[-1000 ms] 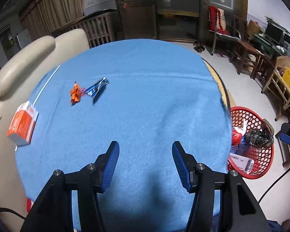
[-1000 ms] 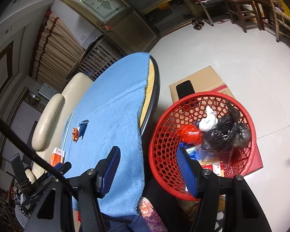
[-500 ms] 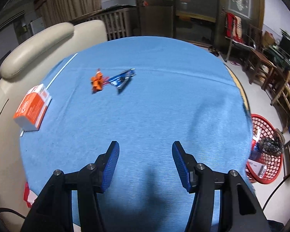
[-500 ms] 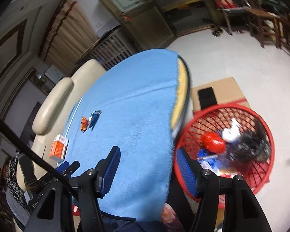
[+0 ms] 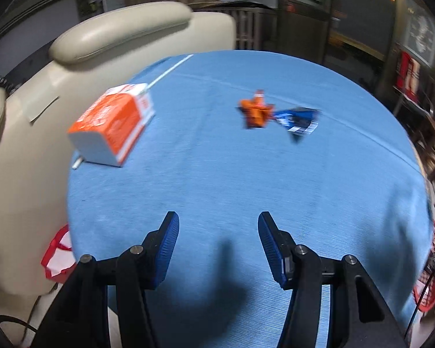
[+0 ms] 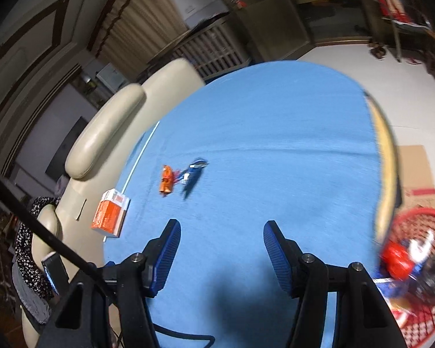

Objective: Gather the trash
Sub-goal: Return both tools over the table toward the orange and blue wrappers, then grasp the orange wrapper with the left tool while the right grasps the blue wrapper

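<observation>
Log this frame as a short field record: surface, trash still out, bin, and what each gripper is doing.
surface: round table under a blue cloth
trash on table: orange-and-white carton near the left edge; orange wrapper touching a blue wrapper
bin: red mesh basket on the floor off the table's right edge, already holding trash
left gripper: open, empty, above the cloth
right gripper: open, empty, above the cloth
image quality: motion blur in both views

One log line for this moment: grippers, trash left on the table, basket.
left gripper open, empty | right gripper open, empty | on table: orange box, orange wrapper, blue wrapper | red basket holds trash
</observation>
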`<action>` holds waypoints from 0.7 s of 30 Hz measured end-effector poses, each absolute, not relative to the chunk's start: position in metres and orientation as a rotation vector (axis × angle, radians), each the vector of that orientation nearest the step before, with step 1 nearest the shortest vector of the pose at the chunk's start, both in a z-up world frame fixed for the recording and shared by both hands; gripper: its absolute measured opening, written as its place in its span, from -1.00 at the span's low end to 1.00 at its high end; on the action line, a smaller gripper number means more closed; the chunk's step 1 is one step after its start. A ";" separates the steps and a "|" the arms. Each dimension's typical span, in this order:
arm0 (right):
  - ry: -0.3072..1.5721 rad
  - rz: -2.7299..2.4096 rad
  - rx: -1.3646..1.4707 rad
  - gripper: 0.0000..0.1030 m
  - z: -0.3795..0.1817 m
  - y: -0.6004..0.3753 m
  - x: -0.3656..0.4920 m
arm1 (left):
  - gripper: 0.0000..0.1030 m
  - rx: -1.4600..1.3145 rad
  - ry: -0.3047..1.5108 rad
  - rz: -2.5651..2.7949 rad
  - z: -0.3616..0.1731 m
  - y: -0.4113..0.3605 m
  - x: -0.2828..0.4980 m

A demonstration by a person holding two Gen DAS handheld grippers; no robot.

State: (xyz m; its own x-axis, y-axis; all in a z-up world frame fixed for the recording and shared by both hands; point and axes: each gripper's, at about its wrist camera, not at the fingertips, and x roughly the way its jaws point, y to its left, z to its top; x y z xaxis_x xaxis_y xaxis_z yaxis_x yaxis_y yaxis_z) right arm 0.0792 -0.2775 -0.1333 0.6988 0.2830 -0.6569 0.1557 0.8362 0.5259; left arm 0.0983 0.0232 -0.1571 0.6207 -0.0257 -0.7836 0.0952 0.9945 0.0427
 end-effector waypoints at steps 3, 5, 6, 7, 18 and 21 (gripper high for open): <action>0.838 0.115 0.596 0.22 -0.139 -0.259 0.122 | 0.12 0.091 0.884 -0.026 -0.159 0.037 0.104; 0.852 0.138 0.613 0.21 -0.145 -0.249 0.151 | 0.12 0.105 0.875 -0.009 -0.159 0.045 0.107; 0.859 0.143 0.621 0.19 -0.149 -0.246 0.162 | 0.12 0.111 0.872 -0.003 -0.159 0.048 0.108; 0.869 0.146 0.631 0.17 -0.153 -0.243 0.174 | 0.12 0.115 0.872 -0.001 -0.160 0.050 0.109; 1.022 0.077 0.797 -0.01 -0.221 -0.216 0.298 | 0.12 0.096 0.890 0.000 -0.161 0.073 0.131; 1.045 0.056 0.801 -0.09 -0.229 -0.208 0.318 | 0.12 0.085 0.891 -0.014 -0.154 0.074 0.146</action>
State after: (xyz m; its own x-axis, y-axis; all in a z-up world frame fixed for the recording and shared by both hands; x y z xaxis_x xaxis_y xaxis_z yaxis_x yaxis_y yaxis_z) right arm 0.3184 -0.2081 -0.2293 0.5270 0.4028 -0.7484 0.3201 0.7217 0.6138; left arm 0.1458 0.0735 -0.1544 0.6291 0.0234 -0.7770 0.0471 0.9966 0.0682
